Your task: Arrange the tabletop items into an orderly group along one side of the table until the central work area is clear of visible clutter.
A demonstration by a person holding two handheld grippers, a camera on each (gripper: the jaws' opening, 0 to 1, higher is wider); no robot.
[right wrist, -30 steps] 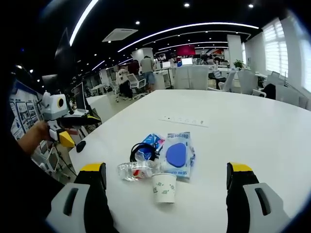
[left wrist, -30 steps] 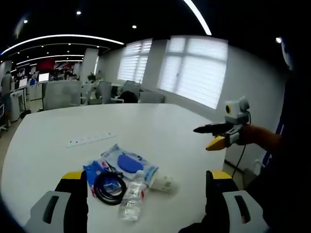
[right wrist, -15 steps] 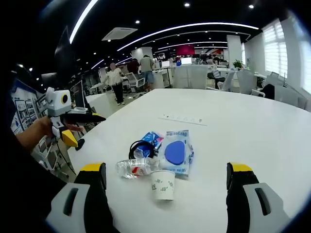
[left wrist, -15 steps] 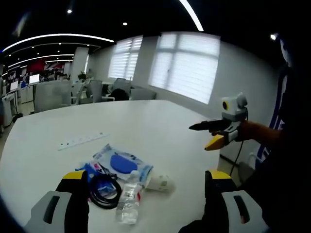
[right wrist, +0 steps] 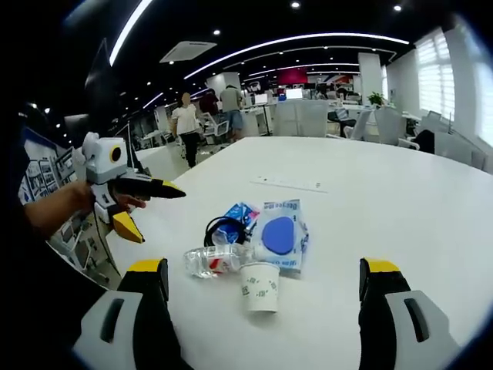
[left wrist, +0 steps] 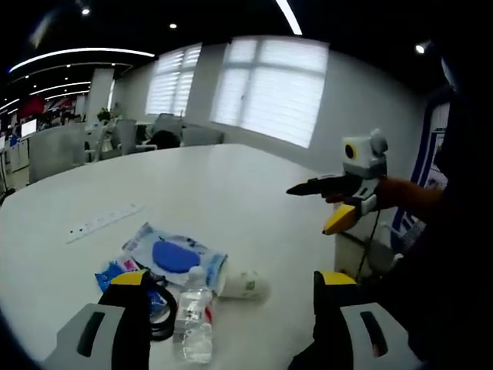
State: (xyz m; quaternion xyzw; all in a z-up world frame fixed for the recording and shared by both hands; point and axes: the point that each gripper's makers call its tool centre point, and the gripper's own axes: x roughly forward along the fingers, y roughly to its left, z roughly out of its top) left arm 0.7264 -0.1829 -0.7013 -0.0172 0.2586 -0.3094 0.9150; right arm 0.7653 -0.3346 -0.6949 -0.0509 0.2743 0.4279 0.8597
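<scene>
1. Since a second ago your left gripper (right wrist: pixel 146 202) has swung in toward the pile; nothing in the pile moved.
2. Both grippers hang over the table (right wrist: pixel 400 200) with jaws apart, nothing held, likely lining up a first pick; right gripper (left wrist: pixel 327 204) too.
3. Clutter sits bunched around the wipes pack (right wrist: pixel 279 234): soft crinkly film, blue oval lid.
4. Touching it: paper cup (right wrist: pixel 259 287) lying tipped, clear ribbed plastic bottle (right wrist: pixel 209 260) on its side, black cable coil (right wrist: pixel 222 228), blue packet (right wrist: pixel 240 213).
5. Power strip (right wrist: pixel 289 184) lies flat, well beyond the pack.

White table (right wrist: pixel 400 200), white paper cup (right wrist: pixel 260 287), blue-and-white wipes pack (right wrist: pixel 279 235), black cable coil (right wrist: pixel 218 229)
</scene>
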